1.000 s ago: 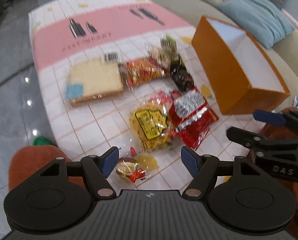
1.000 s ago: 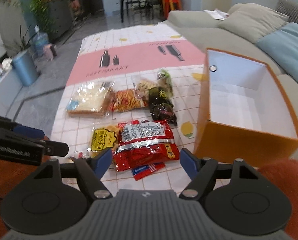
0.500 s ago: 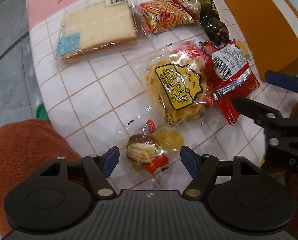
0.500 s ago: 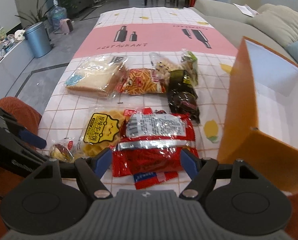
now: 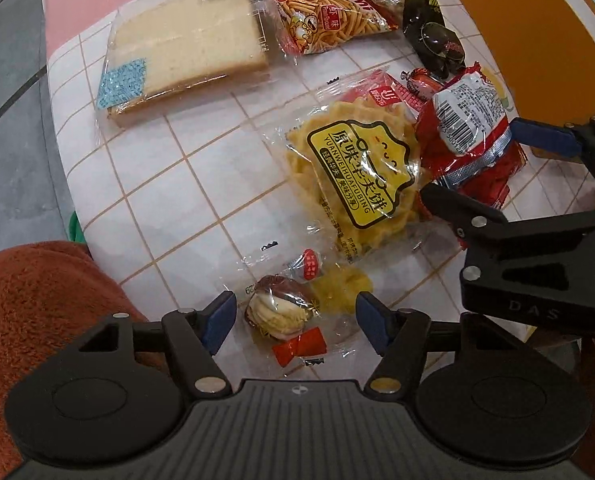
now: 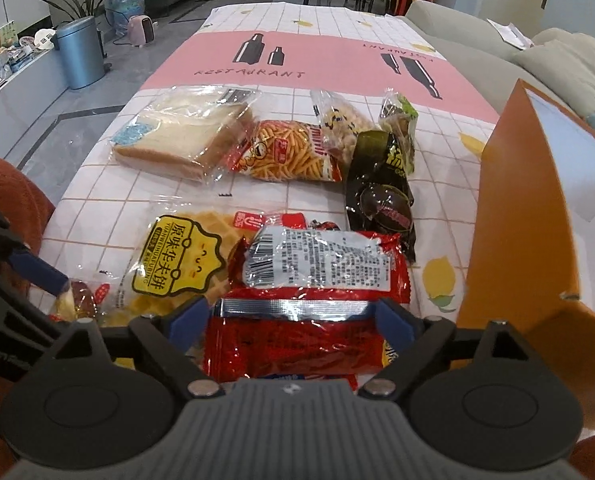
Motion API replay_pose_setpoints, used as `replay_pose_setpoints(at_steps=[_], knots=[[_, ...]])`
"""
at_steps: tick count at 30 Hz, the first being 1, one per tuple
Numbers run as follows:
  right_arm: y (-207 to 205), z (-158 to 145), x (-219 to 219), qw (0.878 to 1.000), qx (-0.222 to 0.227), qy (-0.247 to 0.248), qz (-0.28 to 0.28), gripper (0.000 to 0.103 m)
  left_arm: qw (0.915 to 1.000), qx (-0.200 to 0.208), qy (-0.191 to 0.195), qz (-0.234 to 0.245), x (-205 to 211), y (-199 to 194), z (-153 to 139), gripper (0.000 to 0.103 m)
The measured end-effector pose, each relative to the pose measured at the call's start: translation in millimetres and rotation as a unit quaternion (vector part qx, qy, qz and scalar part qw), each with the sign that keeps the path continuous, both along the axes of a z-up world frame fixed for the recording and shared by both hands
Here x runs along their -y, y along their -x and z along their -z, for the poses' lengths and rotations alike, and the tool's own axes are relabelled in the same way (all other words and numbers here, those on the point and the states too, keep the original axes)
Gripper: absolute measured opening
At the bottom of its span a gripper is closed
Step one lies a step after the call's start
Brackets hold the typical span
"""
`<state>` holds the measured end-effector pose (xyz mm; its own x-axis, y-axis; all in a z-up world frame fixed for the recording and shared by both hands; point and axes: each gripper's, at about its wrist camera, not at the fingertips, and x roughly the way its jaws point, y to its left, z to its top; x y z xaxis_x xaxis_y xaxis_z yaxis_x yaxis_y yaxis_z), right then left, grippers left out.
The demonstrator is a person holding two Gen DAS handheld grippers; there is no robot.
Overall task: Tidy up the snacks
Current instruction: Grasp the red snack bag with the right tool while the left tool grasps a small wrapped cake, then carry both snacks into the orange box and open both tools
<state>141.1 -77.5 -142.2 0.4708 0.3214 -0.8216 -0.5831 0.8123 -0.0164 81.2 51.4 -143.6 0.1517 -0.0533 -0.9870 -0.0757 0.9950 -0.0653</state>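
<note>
A small wrapped cake (image 5: pixel 277 312) in clear film lies near the table's front edge, between the fingers of my left gripper (image 5: pixel 296 322). Its jaws are closing and the pads stand apart from the cake. A red foil packet (image 6: pixel 309 340) with a white label lies between the fingers of my right gripper (image 6: pixel 291 320). Those jaws are opening and flank the packet's sides without pressing it. In the left wrist view the right gripper (image 5: pixel 485 164) hangs over that red packet (image 5: pixel 473 136). An open orange box (image 6: pixel 537 220) stands to the right.
A yellow waffle packet (image 5: pixel 357 172) lies between the two snacks. Farther back are a wrapped bread slice (image 5: pixel 185 48), an orange stick-snack bag (image 5: pixel 333 20) and a dark packet (image 5: pixel 433 36). An orange fleece sleeve (image 5: pixel 37 296) is at the left, a sofa beyond the box.
Both grippers sank toward the table. The left came down over the small cake and its fingers narrowed. The right came down onto the red packet and its fingers spread wider.
</note>
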Motion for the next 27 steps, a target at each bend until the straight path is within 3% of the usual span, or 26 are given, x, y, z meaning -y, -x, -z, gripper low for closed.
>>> replay_pose_setpoints(at_steps=[9, 14, 21, 27], knots=[[-4.3, 5.5, 5.2, 1.000, -0.023, -0.014, 0.010, 0.095, 0.9999, 0.010, -0.005, -0.001, -1.2, -2.1, 2.8, 0.068], [-0.9, 9.2, 2.6, 1.000, -0.027, 0.009, 0.002, 0.095, 0.9998, 0.019, -0.002, -0.010, -4.0, 1.0, 0.2, 0.064], [8.4, 4.2, 6.6, 0.999, -0.030, 0.014, -0.002, 0.074, 0.9994, 0.031, 0.005, -0.013, -5.3, 6.3, -3.1, 0.059], [18.9, -8.0, 13.2, 1.000, -0.022, 0.009, 0.006, 0.073, 0.9968, 0.077, 0.012, -0.015, -6.7, 16.0, -21.9, 0.057]])
